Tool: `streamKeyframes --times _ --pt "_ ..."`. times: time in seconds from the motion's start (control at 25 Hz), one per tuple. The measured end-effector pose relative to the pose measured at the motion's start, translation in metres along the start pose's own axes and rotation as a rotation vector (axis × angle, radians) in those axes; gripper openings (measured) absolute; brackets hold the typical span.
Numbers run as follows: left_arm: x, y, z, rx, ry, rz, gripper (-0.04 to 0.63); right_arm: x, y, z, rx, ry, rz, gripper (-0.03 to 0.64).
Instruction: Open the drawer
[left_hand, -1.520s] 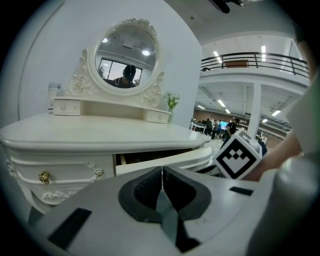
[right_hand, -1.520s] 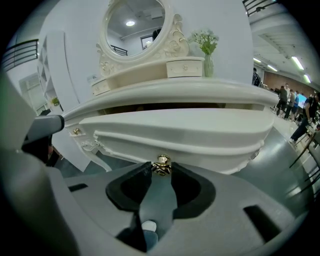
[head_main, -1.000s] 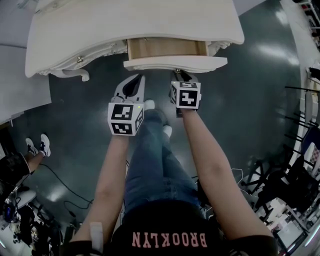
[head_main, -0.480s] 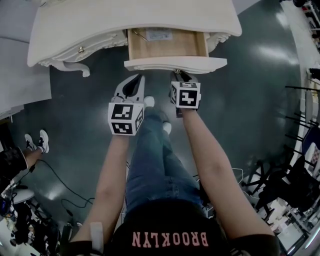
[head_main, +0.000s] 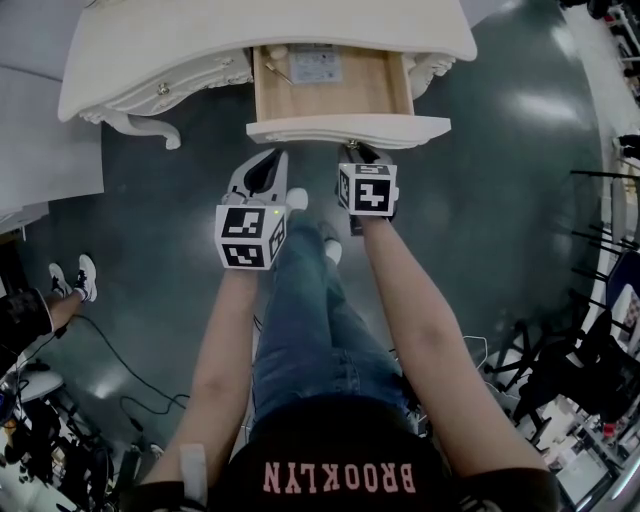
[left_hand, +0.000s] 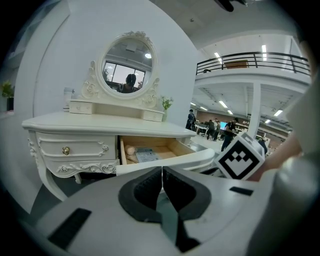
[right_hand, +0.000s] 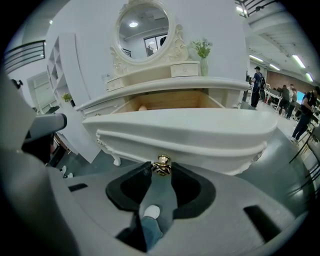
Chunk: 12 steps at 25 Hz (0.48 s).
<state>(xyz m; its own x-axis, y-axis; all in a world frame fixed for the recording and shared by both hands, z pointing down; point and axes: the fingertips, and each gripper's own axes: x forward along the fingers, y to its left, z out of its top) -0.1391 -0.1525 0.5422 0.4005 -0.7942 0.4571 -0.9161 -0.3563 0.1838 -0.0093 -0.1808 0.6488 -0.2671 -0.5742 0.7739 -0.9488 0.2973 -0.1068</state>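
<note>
Two small things inside the pulled-out white drawer with a pale wooden inside (head_main: 335, 85), one round and one flat, were too small to name, and its rear was hidden under the ornate white dressing table (head_main: 270, 35). The drawer front lay directly before the right gripper (head_main: 357, 150), clenched on its small gold knob (right_hand: 161, 162); the left gripper (left_hand: 162, 172) hung just beside, jaws pressed together on nothing. The table stood on a dark glossy floor (head_main: 500, 200) in a large bright hall.
</note>
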Motion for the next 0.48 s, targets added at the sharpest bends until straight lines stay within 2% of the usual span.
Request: streamKeyframes --times 0.32,0.48 --pt "-0.016 -0.015 -0.007 0.007 -0.002 0.004 0.006 -0.011 0.004 -0.014 -0.036 -0.005 -0.002 0.112" --pt "-0.024 -0.016 -0.011 0.008 -0.001 0.008 0.006 -0.011 0.004 -0.014 -0.004 0.024 -0.014 0.115"
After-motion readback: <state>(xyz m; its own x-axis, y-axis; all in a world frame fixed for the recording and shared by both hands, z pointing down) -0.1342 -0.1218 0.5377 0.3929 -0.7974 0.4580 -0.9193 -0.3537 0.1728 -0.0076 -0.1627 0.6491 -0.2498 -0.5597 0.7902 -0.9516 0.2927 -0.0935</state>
